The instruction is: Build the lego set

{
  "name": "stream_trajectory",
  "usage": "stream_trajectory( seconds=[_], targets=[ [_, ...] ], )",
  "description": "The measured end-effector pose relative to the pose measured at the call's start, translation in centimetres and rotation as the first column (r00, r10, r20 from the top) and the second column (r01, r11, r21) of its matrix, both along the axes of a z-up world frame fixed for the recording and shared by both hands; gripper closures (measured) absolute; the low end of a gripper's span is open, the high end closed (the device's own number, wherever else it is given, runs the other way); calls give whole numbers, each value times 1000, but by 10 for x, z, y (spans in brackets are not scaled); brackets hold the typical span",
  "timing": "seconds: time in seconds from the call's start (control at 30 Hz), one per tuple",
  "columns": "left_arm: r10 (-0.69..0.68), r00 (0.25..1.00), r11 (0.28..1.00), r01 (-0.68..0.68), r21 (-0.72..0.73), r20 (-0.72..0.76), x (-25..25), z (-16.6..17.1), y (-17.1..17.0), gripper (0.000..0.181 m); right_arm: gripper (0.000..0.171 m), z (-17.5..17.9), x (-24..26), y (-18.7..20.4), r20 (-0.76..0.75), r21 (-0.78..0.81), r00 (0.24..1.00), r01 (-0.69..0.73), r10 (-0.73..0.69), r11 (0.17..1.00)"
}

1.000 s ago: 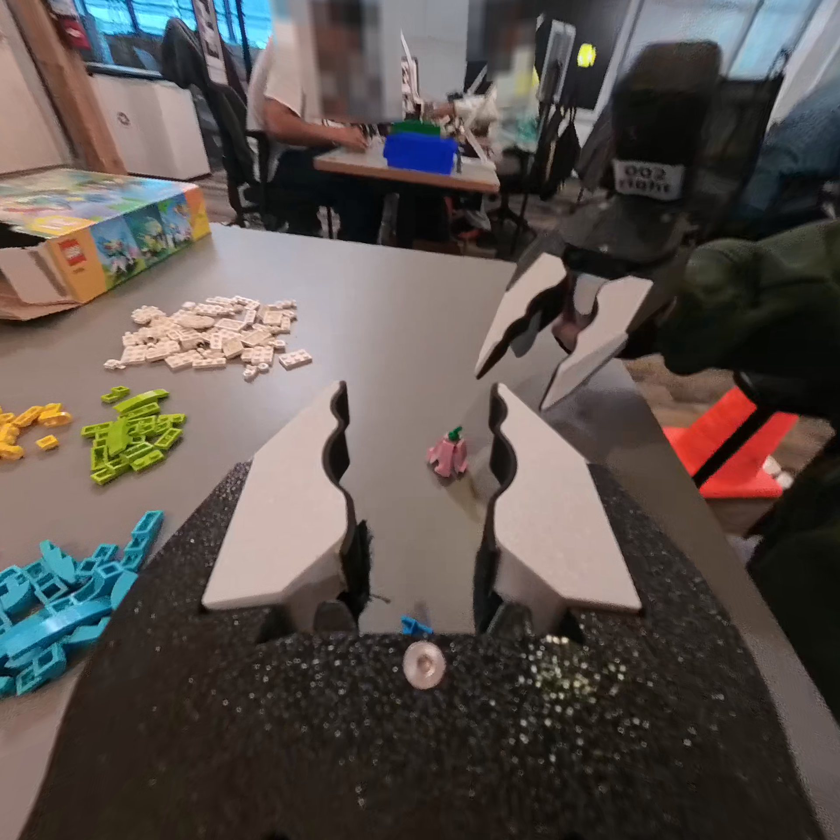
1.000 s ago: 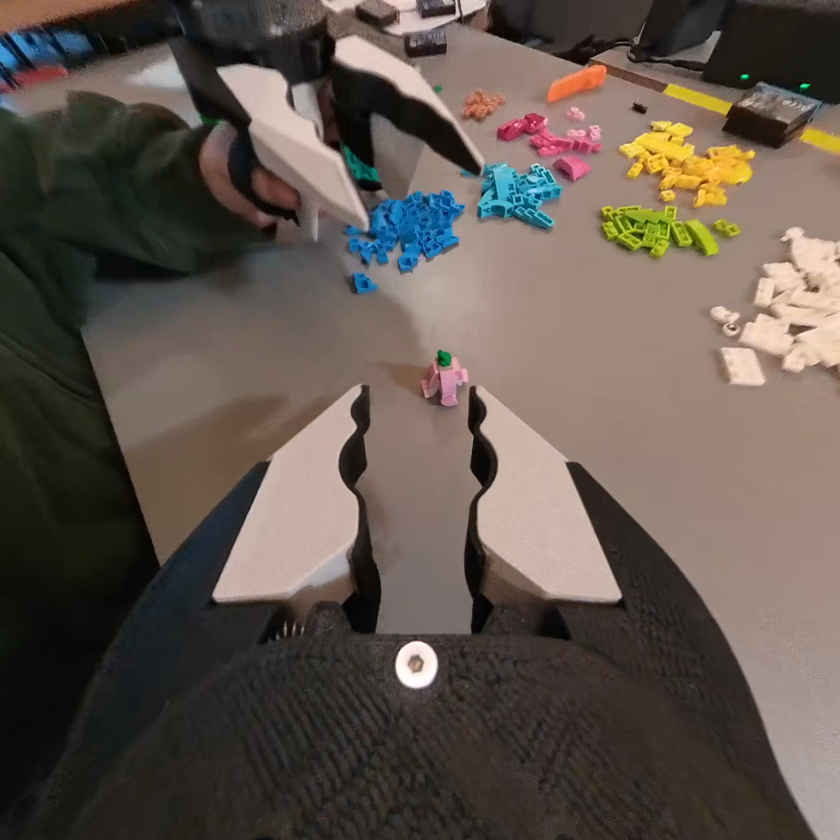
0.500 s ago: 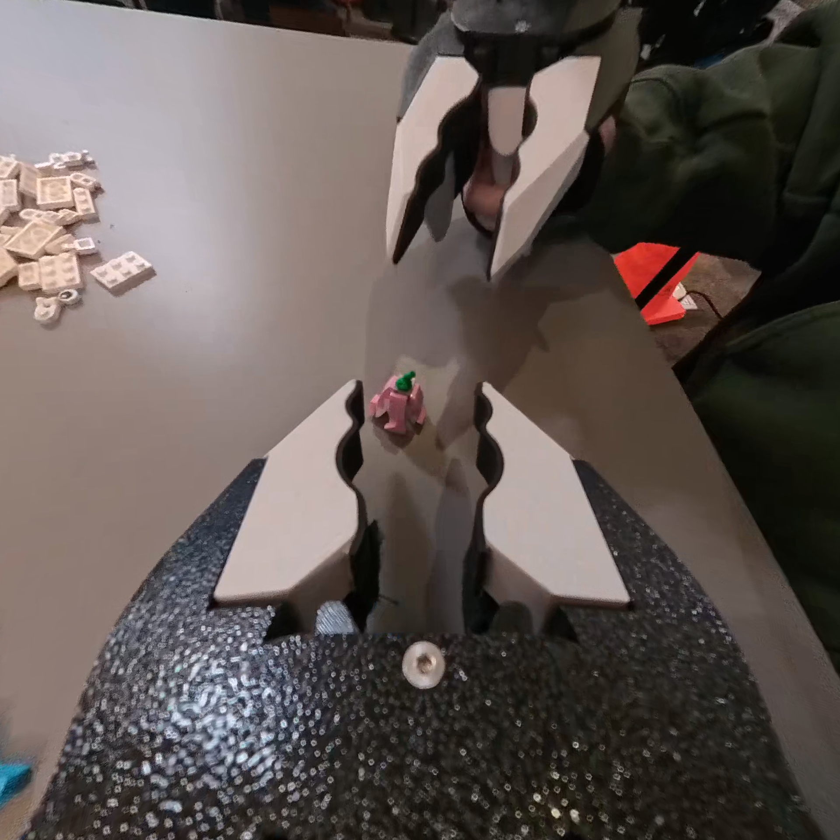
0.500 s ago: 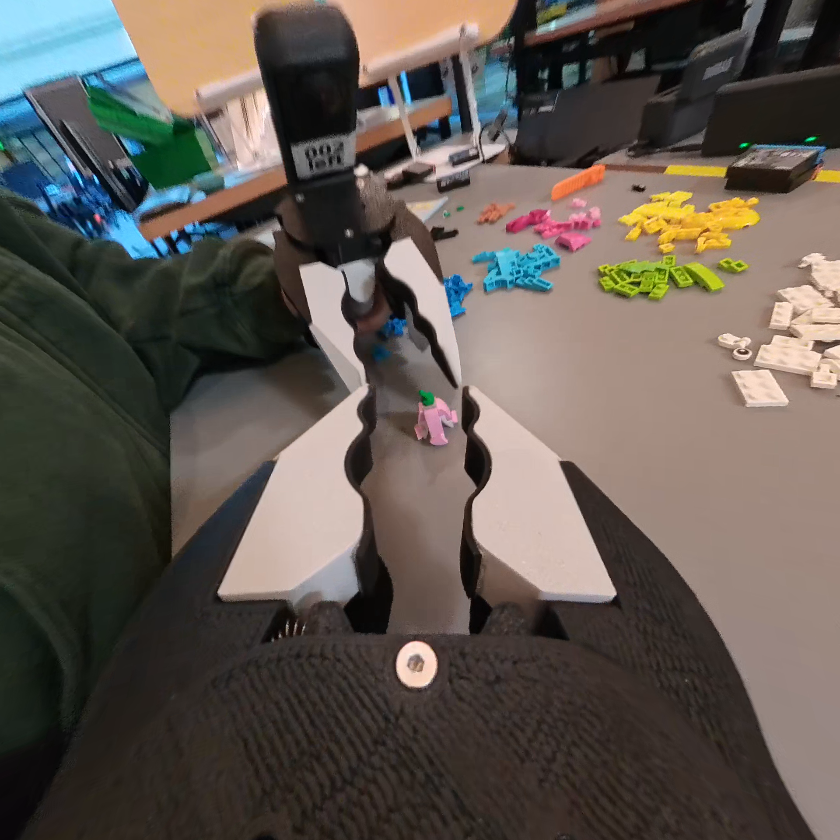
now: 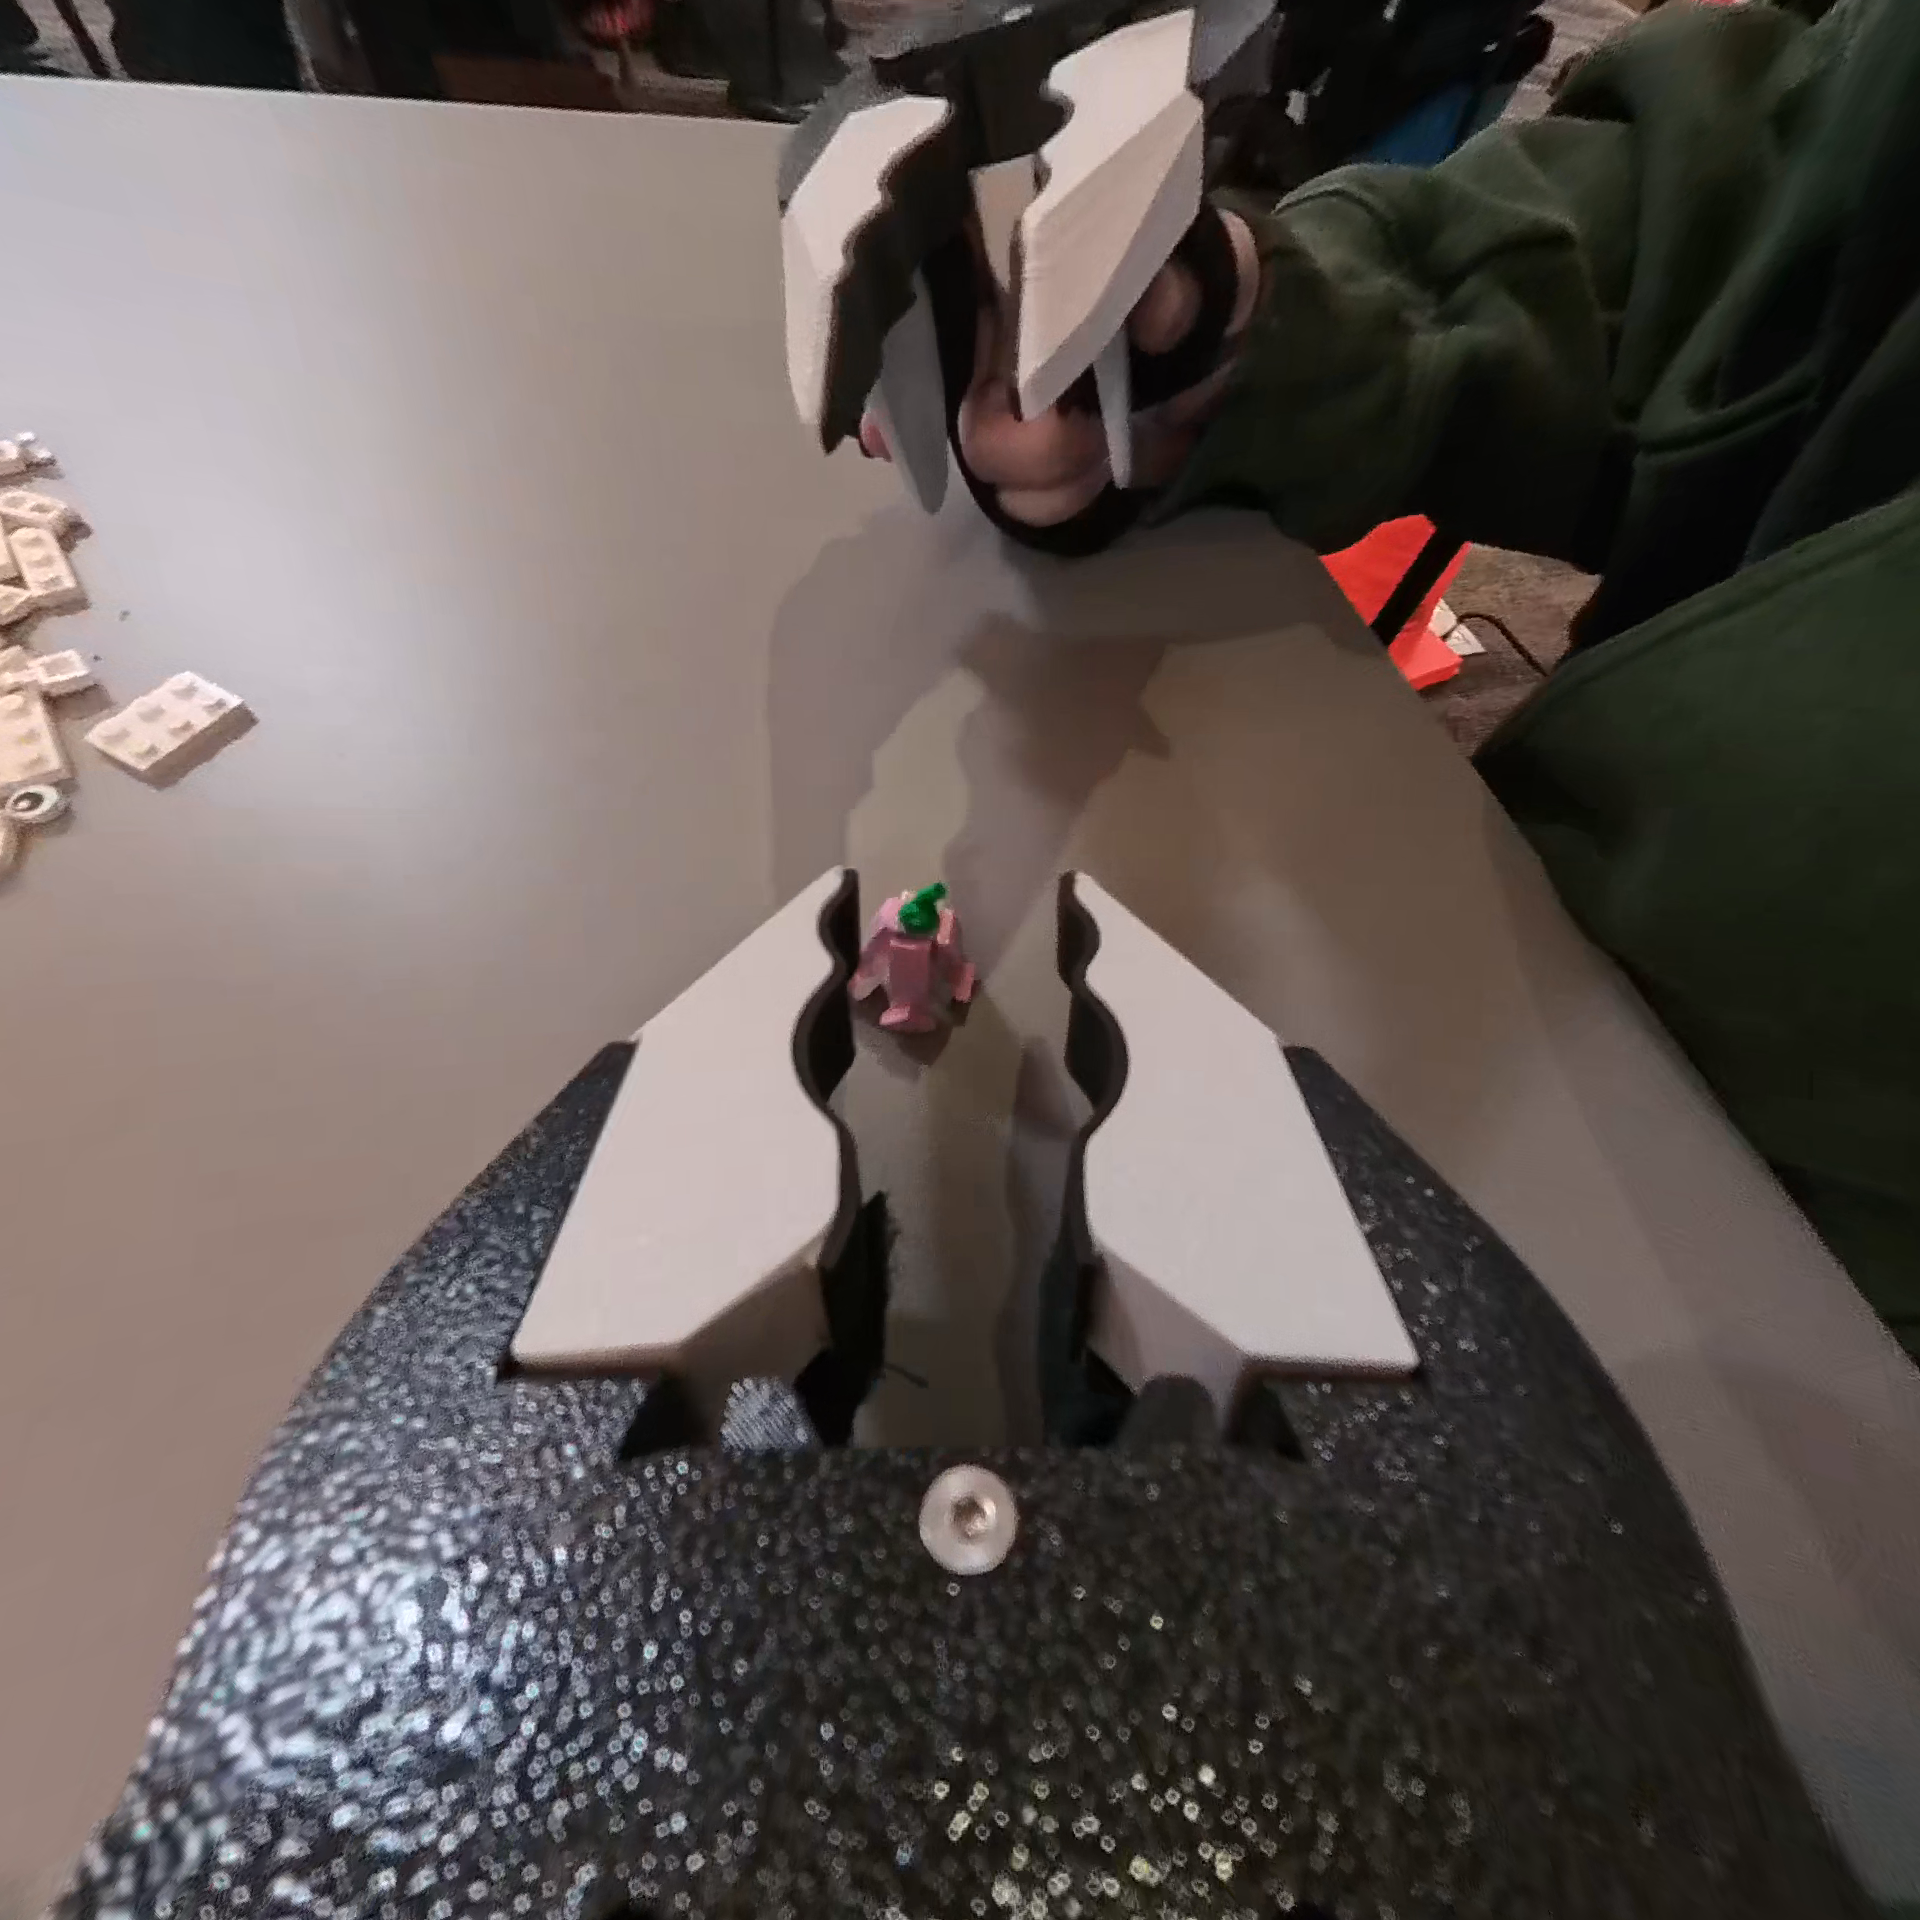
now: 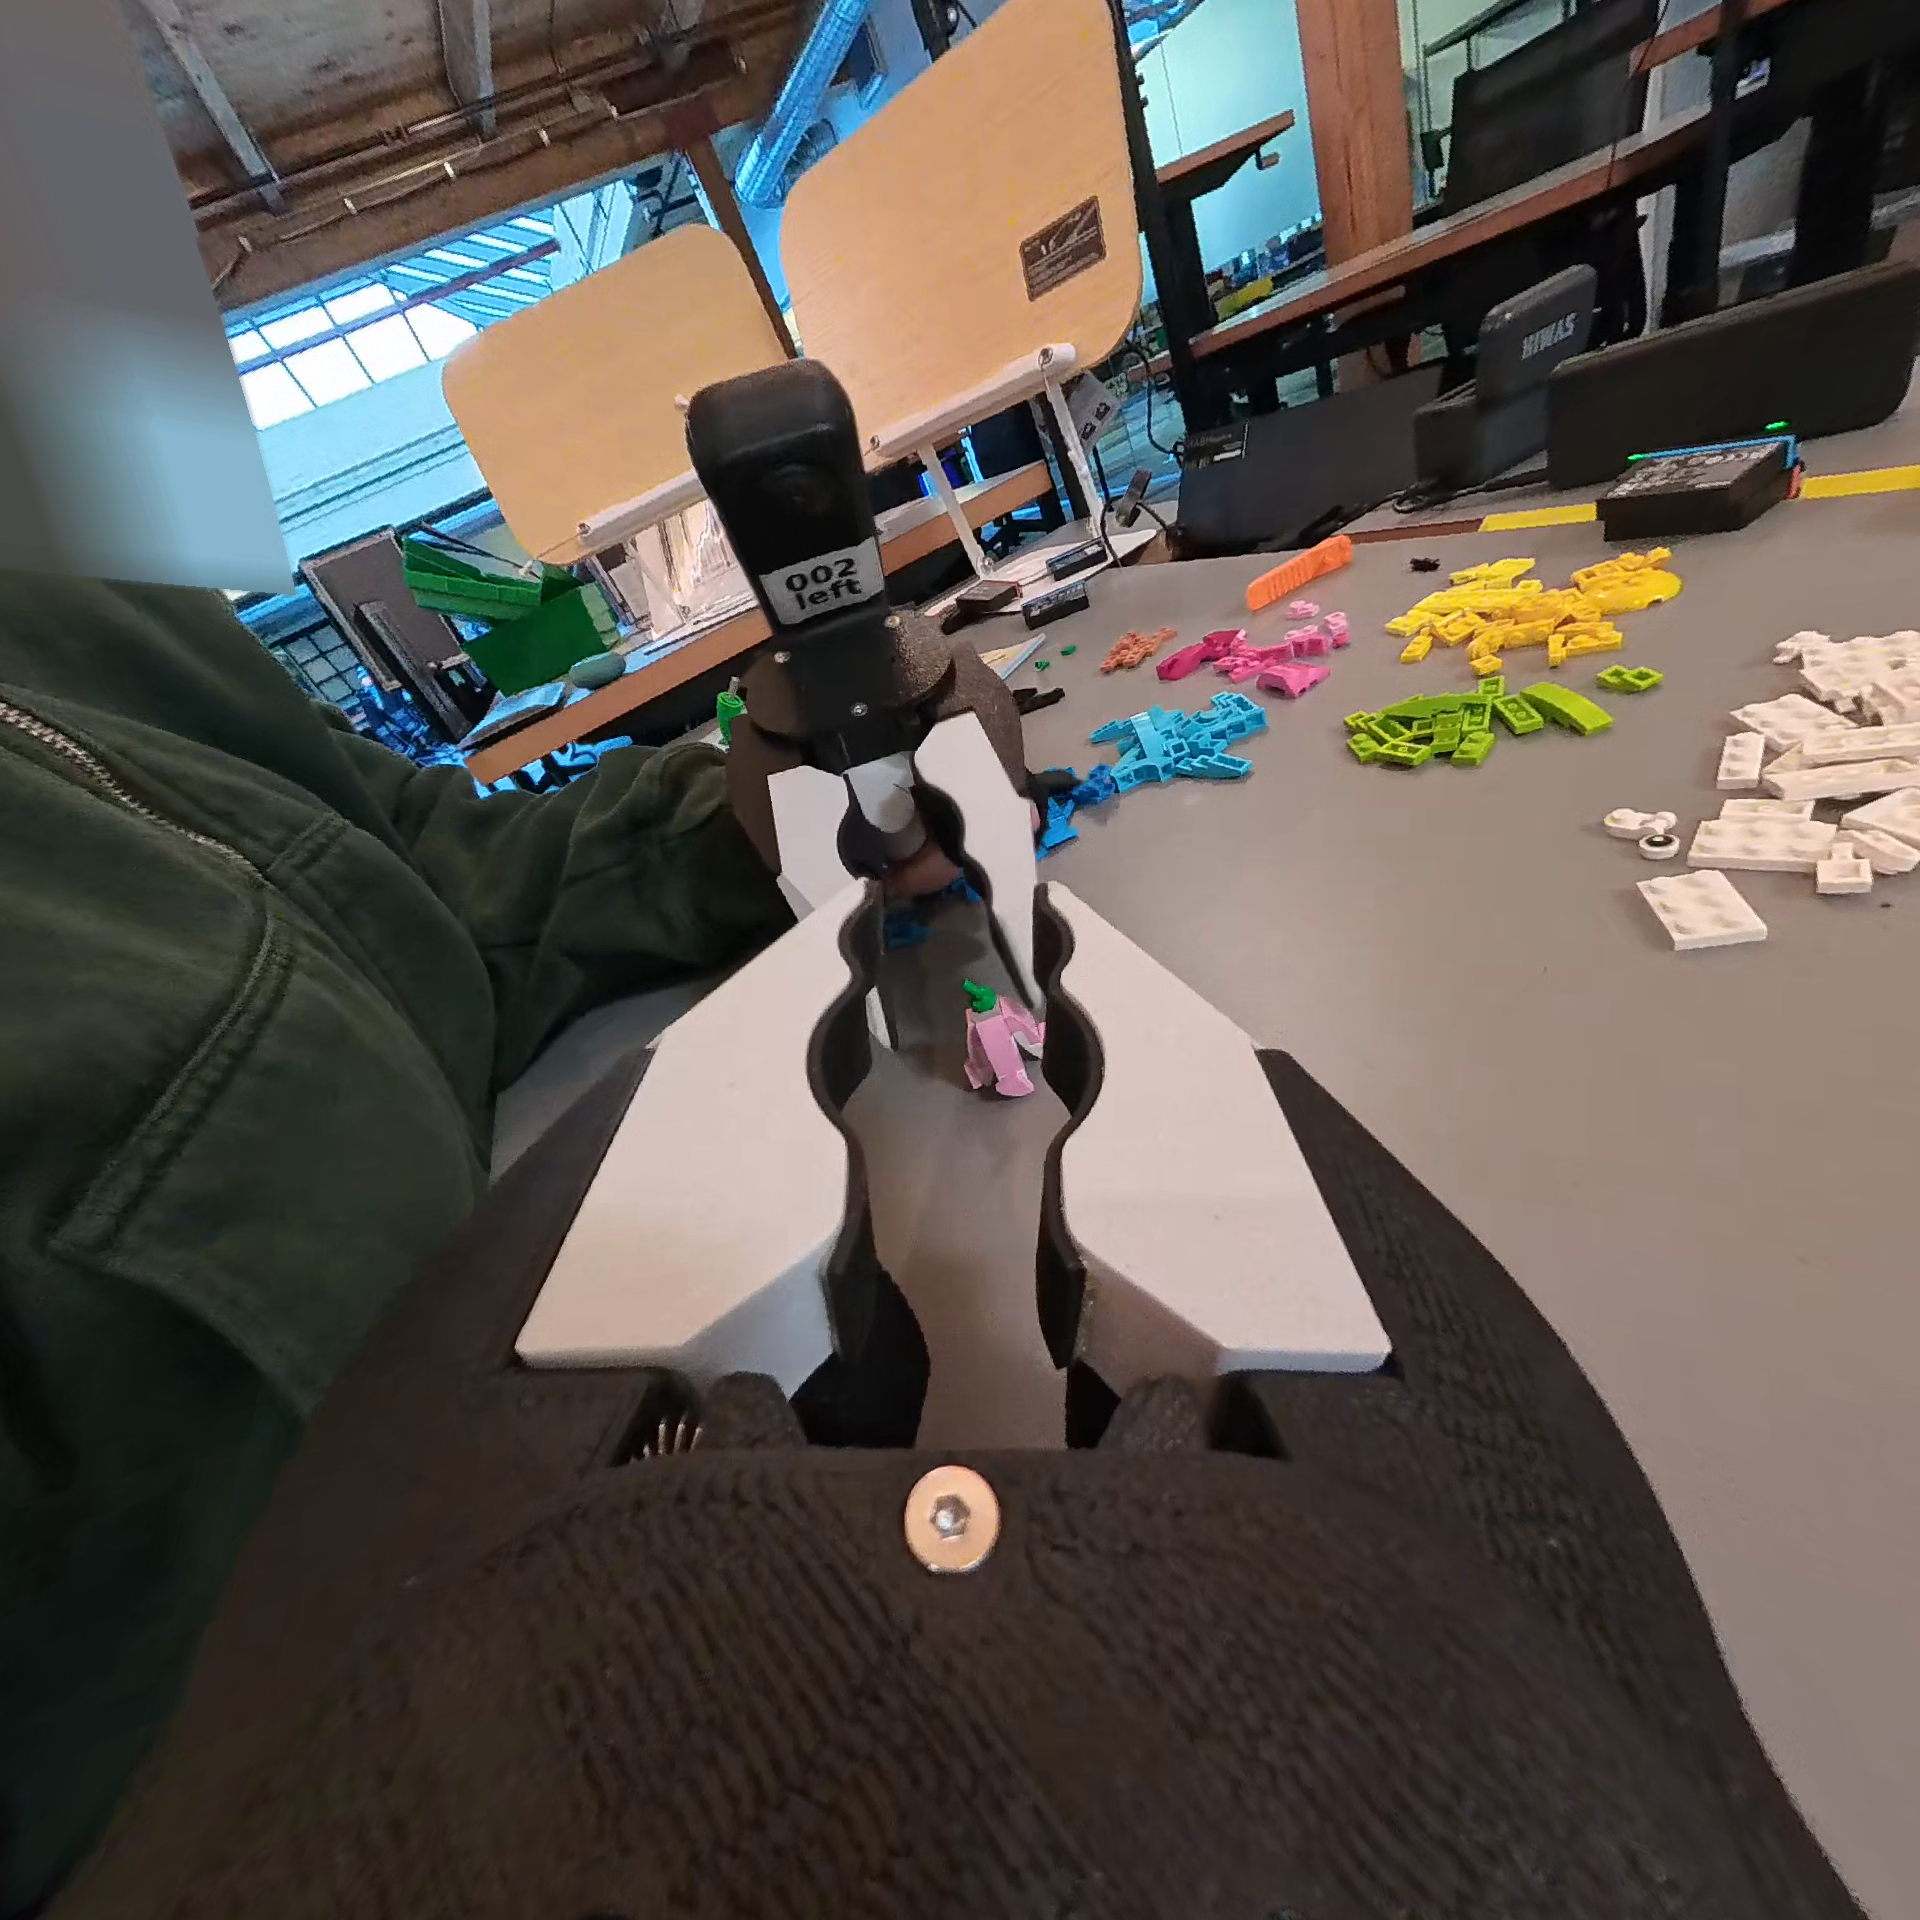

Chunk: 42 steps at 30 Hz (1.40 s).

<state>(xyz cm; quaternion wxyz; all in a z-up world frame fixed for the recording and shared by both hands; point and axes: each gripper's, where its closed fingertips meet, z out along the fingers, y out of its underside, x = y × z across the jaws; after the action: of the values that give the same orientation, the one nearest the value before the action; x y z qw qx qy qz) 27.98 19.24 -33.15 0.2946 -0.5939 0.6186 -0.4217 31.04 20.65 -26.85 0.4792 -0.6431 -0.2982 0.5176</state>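
A small pink lego build with a green top piece (image 5: 912, 966) stands on the grey table (image 5: 416, 520). My left gripper (image 5: 958, 894) is open, and the build sits between its fingertips, close to the left finger. My right gripper (image 6: 956, 904) is open too, facing the left one from the opposite side. In the right wrist view the build (image 6: 997, 1044) stands between its fingers, near the right one. The right gripper (image 5: 930, 426) shows raised beyond the build in the left wrist view. The left gripper (image 6: 951, 997) shows in the right wrist view with its tips down at the build.
Loose brick piles lie sorted on the table: white (image 6: 1808, 800), lime green (image 6: 1475, 717), yellow (image 6: 1527, 618), cyan (image 6: 1174, 743), magenta (image 6: 1257, 655). An orange separator tool (image 6: 1299, 569) lies farther back. White bricks (image 5: 171, 725) lie at left. The table edge (image 5: 1538, 862) runs at right, next to green sleeves. The gap from one gripper's tips to the other's is roughly 7 cm.
Both grippers have closed in on the pink build from opposite sides, so it now sits between both pairs of open fingers. The left gripper tilted down toward the table.
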Motion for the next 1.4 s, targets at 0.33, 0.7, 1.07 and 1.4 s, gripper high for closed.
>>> stream_trajectory(
  seconds=[0.33,0.7,1.07,1.4],
  targets=[
    [-17,1000,1000,18,7,-24,-3,-3,4,153,146,-1,0,1,-7,-20,1000,-5,5,1000],
    [-15,998,1000,16,7,-64,-3,-9,5,157,148,-1,0,0,-10,-26,1000,-11,11,1000],
    [-30,995,999,31,15,-92,-3,-14,2,160,151,-2,0,1,-6,-32,1000,-8,8,999],
    [-33,992,999,36,25,-120,-4,-19,2,162,150,-2,0,2,-4,-34,1000,-6,6,999]
  ],
)
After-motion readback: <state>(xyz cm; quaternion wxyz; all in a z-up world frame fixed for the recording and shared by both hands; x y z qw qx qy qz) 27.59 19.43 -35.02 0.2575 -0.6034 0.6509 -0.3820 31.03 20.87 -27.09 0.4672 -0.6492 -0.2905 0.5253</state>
